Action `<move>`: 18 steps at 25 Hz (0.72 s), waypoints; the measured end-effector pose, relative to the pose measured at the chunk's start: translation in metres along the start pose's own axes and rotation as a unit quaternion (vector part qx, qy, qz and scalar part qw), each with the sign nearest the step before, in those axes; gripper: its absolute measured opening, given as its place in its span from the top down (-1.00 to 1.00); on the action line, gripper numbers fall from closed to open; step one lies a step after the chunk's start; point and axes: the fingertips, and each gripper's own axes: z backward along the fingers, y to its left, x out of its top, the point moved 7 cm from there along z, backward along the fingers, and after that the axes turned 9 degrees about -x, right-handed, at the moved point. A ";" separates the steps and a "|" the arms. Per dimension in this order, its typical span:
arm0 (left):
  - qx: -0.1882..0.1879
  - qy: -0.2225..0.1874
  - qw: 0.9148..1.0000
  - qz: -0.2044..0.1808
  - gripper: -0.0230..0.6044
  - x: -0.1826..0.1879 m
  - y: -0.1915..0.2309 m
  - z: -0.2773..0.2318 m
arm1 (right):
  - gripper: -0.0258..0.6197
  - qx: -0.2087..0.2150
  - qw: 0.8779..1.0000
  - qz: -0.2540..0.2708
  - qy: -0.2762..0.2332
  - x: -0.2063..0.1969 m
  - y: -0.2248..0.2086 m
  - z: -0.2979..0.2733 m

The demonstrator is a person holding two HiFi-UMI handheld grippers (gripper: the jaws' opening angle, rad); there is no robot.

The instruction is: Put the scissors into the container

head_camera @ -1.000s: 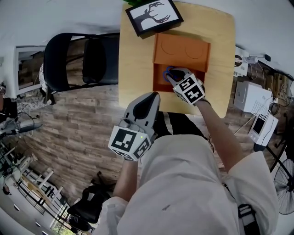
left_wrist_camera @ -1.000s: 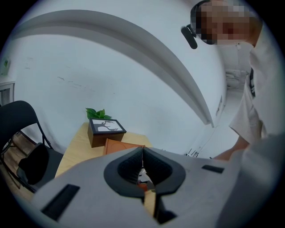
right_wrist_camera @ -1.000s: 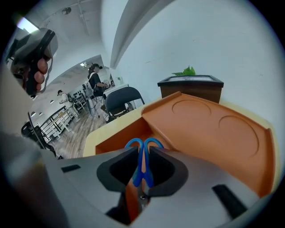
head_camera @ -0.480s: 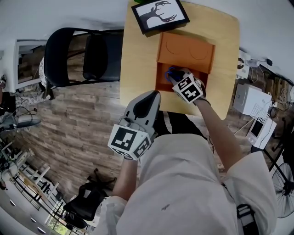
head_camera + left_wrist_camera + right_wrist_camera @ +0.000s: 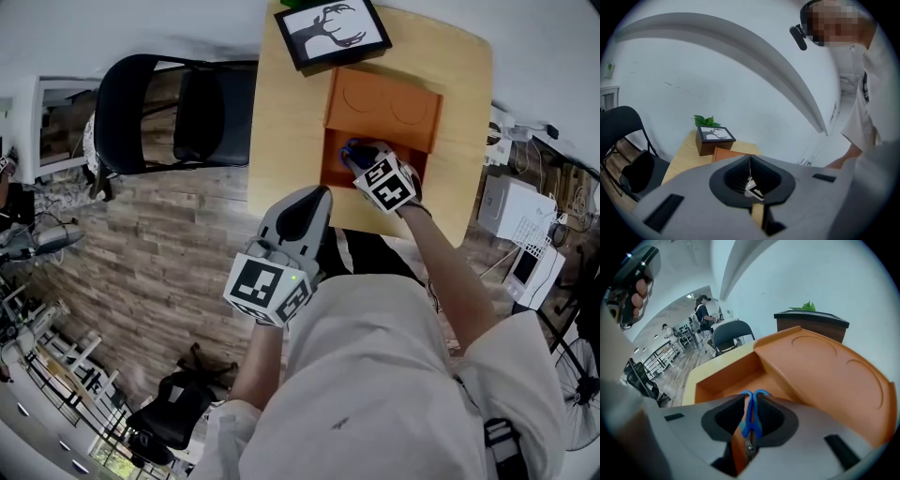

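Note:
The scissors [image 5: 751, 414] have blue handles and are clamped in my right gripper [image 5: 750, 401], which is shut on them. In the head view that gripper [image 5: 362, 159] hangs over the open compartment of the orange container [image 5: 424, 125], with the blue handles [image 5: 353, 148] pointing into it. The right gripper view shows the compartment's floor [image 5: 733, 377] just below the handles and the container's flat lid [image 5: 825, 369] to the right. My left gripper [image 5: 317, 195] is shut on nothing, held off the table's near edge. In its own view the jaws meet at the left gripper [image 5: 750, 160].
The container sits on a light wooden table [image 5: 281, 122]. A framed deer picture [image 5: 333, 30] stands at the table's far edge with a green plant [image 5: 705, 121] behind it. A black chair [image 5: 164, 112] is left of the table, and white boxes [image 5: 511, 202] are on the right.
My right gripper has edged slightly further over the container's open compartment with the scissors. The left gripper has stayed in place.

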 end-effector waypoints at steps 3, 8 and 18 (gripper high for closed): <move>0.006 -0.002 1.000 -0.001 0.90 -0.001 -0.002 0.001 | 0.66 0.003 1.000 0.004 -0.007 0.003 0.001 0.005; 0.018 -0.011 1.000 -0.009 0.90 -0.002 -0.016 0.003 | 0.66 0.006 0.999 0.013 -0.031 0.009 0.002 0.029; 0.050 -0.031 0.998 -0.014 0.90 -0.010 -0.041 0.022 | 0.74 -0.008 0.996 0.017 -0.090 0.015 0.005 0.086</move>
